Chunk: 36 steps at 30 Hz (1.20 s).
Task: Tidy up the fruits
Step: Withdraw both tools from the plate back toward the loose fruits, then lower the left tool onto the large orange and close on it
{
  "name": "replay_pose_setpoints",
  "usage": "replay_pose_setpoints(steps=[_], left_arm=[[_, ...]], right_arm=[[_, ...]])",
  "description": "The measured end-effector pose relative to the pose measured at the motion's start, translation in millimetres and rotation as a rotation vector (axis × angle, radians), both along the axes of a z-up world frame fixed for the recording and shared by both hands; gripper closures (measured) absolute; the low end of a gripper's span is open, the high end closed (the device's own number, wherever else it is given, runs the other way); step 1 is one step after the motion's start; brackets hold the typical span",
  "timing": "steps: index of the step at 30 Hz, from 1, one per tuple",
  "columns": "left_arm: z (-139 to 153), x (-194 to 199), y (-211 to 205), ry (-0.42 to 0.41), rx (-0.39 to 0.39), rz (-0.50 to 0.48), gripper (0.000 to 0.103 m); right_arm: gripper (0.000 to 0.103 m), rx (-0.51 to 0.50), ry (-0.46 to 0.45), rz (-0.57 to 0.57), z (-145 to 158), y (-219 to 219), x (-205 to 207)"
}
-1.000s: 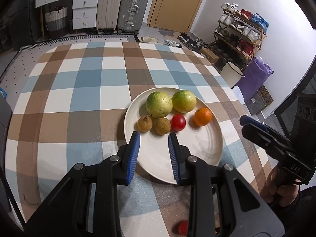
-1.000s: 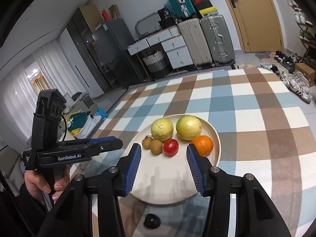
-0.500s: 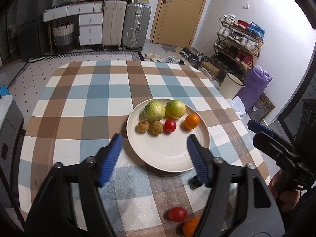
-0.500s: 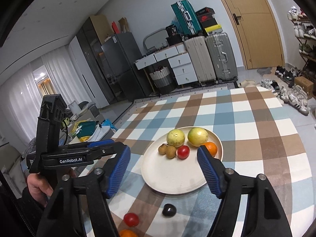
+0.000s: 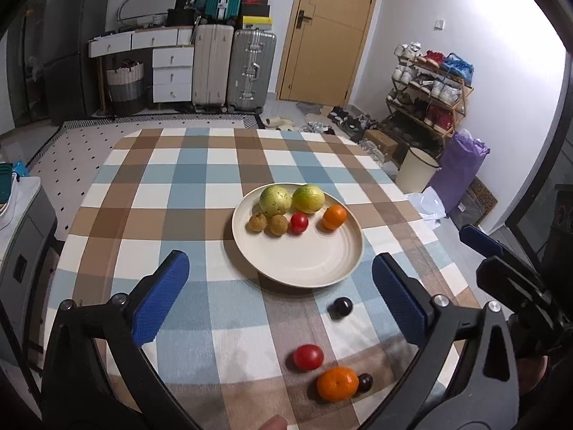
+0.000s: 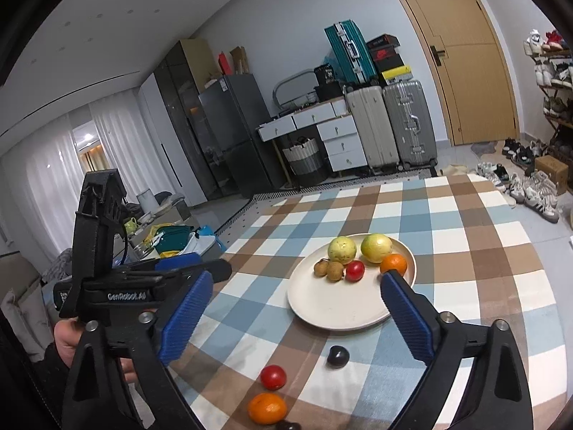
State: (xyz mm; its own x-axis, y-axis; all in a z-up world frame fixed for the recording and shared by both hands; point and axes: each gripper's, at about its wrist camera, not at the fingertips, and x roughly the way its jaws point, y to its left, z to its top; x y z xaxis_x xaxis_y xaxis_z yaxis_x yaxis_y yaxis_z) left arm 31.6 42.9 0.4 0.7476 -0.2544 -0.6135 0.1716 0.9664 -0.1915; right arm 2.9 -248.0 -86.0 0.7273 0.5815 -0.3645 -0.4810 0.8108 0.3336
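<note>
Left wrist view first: the left tool (image 5: 279,301) is spread wide with its jaws opening and nothing between the blue pads, just checked cloth on the counter (image 5: 150,215). The cream plate (image 5: 297,265) sits mid-frame with two green-yellow guava-looking fruits (image 5: 275,200), two brown longan-type ones (image 5: 258,222), a cherry tomato (image 5: 299,223) and a mandarin (image 5: 335,217) lined up along its far side. Loose stuff is in the lower middle of the frame: a dark plum-ish fruit (image 5: 341,307) just below the plate rim, a second tomato (image 5: 308,357), a second mandarin (image 5: 337,384) and a small dark fruit (image 5: 365,382) touching it. My guess on handling: all light, round and rolly, the tomato smooth-skinned and squishable, so I'd pinch gently across the widest part; the mandarin looks more forgiving with its duller peel. Right wrist view: the right tool (image 6: 297,319) is also empty, jaws opening, plate (image 6: 322,308) between the pads in the centre of the frame. The loose dark fruit (image 6: 338,355), tomato (image 6: 273,377) and mandarin (image 6: 267,408) sit bottom centre, with another dark one half cut off by the frame edge. The other tool shows at left, held in a hand (image 6: 66,337).
</note>
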Motion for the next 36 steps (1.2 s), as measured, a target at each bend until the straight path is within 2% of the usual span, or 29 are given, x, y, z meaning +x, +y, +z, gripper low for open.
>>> replay_pose_setpoints(steps=[12,19,24,36], left_arm=[[-2.6,-57.6,10.8,-0.030,0.002,0.035,0.001],[-13.6,-82.3,20.0,-0.022,-0.004,0.063,0.001],[-33.0,-89.5,17.7,0.026,-0.013,0.057,0.001],[-84.5,-76.0,-19.5,0.187,-0.034,-0.058,0.001]], right_arm=[[0.001,-0.023,-0.040,-0.014,5.4,0.8,-40.3],[0.001,-0.043,-0.013,-0.014,-6.8,0.6,-58.2],[0.001,-0.067,0.013,-0.012,-18.3,3.5,-68.0],[0.001,-0.056,0.099,-0.027,-50.0,-7.0,-76.8]])
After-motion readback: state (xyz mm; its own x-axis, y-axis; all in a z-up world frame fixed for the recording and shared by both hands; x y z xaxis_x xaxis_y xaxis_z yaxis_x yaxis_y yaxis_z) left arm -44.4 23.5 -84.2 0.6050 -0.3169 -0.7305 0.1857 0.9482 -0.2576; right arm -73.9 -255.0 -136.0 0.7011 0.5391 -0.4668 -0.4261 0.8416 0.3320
